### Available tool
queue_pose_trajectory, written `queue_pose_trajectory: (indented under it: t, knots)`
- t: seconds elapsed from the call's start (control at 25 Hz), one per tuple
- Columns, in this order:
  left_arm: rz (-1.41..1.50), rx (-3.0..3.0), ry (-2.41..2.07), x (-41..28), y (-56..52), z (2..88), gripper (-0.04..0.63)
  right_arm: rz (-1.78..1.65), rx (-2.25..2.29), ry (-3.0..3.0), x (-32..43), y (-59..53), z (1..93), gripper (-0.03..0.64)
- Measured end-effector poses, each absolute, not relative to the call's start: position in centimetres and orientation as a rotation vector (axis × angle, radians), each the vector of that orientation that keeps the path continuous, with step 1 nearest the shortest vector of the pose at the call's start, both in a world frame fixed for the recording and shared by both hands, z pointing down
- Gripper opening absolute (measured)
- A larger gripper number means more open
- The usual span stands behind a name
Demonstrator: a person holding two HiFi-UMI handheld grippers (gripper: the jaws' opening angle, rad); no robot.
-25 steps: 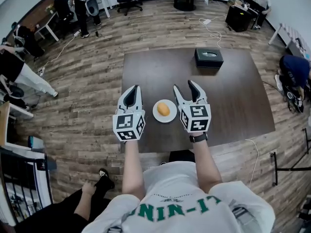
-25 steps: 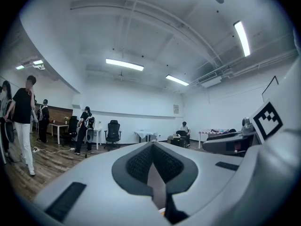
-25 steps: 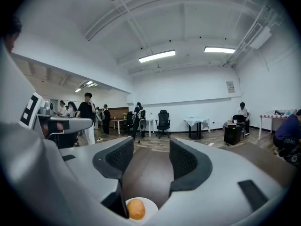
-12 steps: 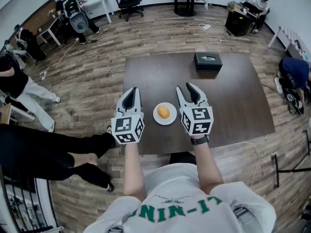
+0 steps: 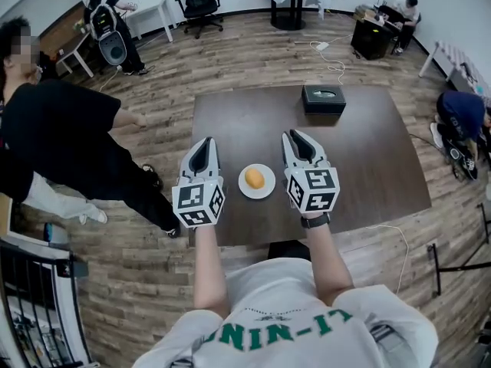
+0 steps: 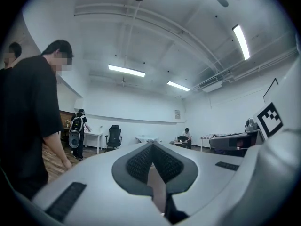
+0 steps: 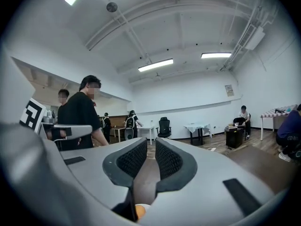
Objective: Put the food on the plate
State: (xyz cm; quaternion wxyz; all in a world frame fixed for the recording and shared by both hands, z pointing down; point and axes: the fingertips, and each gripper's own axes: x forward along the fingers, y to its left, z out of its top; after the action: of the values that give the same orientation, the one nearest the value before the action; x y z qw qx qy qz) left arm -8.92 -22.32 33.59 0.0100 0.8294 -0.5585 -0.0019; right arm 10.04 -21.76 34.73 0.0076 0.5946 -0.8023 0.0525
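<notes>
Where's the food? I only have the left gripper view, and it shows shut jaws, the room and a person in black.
Observer: In the head view the round orange food already lies on a white plate, on the table between the left gripper and the right gripper.
Operator: Is the right gripper carrying anything?
Observer: No. Its jaws are closing with a narrow gap left, and nothing is between them.
Operator: Anything else on the table?
Observer: A black box at the far edge, well apart from the plate.
</notes>
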Motion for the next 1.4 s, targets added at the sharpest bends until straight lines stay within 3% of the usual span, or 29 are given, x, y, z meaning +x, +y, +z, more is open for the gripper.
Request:
queue_pose_trajectory:
  t: [0.4, 1.4]
  knots:
    - [-0.014, 2.596, -1.764, -8.9, -22.6, 32.8, 0.011, 0.107, 1.926, -2.493, 11.5, -22.0, 33.5, 0.017]
    - [0.022, 2.600, -1.803, -11.4, -23.7, 34.3, 0.011, 0.110, 1.825, -2.524, 8.2, -23.5, 34.7, 0.015]
